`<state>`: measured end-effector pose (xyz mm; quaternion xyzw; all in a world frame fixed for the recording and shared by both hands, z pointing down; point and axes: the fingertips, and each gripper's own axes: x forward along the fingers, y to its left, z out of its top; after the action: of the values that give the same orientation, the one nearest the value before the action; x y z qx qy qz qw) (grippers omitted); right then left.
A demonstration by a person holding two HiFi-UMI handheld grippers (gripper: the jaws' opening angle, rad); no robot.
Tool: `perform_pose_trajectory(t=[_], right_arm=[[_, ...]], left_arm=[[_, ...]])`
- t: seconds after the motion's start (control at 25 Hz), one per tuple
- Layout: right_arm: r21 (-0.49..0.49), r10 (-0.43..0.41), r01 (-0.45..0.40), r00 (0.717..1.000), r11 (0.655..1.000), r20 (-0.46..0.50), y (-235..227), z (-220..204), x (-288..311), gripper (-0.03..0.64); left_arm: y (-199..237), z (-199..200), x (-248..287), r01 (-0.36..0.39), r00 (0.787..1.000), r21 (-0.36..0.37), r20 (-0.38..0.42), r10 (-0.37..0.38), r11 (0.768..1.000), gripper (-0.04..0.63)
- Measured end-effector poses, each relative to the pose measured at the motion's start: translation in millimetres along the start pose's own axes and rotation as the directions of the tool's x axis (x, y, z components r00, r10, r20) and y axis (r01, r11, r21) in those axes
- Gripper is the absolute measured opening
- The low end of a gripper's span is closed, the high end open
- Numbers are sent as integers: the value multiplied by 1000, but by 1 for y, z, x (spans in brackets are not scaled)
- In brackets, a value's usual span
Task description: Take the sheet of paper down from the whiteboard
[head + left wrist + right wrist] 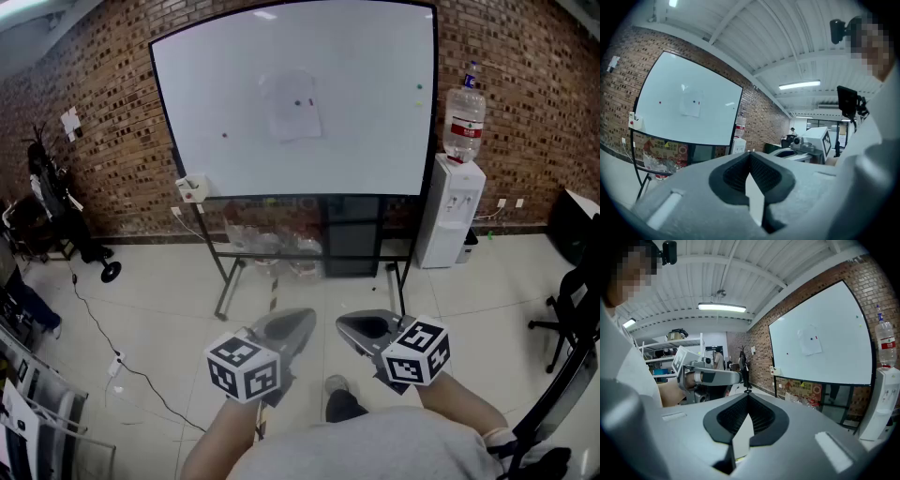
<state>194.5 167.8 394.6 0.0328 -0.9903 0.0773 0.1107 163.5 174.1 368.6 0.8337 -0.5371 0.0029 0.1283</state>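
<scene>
Brick wall (525, 112) fills the top of the head view, with pale tiled floor (150, 309) below it. A big whiteboard (375, 122) on a dark metal stand takes up the upper middle of the frame. To its right is a white water dispenser (448, 211) with a bottle (465, 117) upside down on top. Low in the frame, well apart from the board, the left gripper (302, 323) and right gripper (345, 325) sit side by side, both pointing toward the board. Each gripper's own view shows its jaws pressed together with nothing between them. The sheet of paper (293, 106) hangs flat on the board's upper centre, just left of the middle. Its long axis runs up and down the board, short edges at top and bottom, and it leans a little off true vertical. A small dark magnet (300, 103) sits on the sheet near its middle. A few other small dots are scattered on the board, left and far right of the sheet.
</scene>
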Motion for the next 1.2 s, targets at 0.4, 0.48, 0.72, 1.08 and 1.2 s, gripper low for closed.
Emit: perform_pose_trajectory(t=[0.4, 0.48, 0.72, 1.08, 1.2], right_arm=[[23, -9, 11, 998, 1000, -59, -142, 3, 78, -2], [27, 0, 2, 997, 1000, -75, -171, 8, 103, -2], [8, -8, 9, 996, 1000, -83, -286, 61, 188, -2], [-25, -58, 57, 997, 998, -43, -380, 95, 214, -2], [-24, -85, 84, 996, 996, -30, -403, 101, 214, -2]], left_arm=[[128, -1, 95, -66, 996, -75, -63, 61, 995, 2], [161, 0, 111, -79, 995, -99, -72, 72, 992, 2], [285, 49, 181, -95, 993, -116, -80, 86, 989, 2], [344, 86, 254, -62, 996, -67, -69, 57, 996, 2], [356, 97, 272, -46, 997, -50, -56, 43, 998, 2]])
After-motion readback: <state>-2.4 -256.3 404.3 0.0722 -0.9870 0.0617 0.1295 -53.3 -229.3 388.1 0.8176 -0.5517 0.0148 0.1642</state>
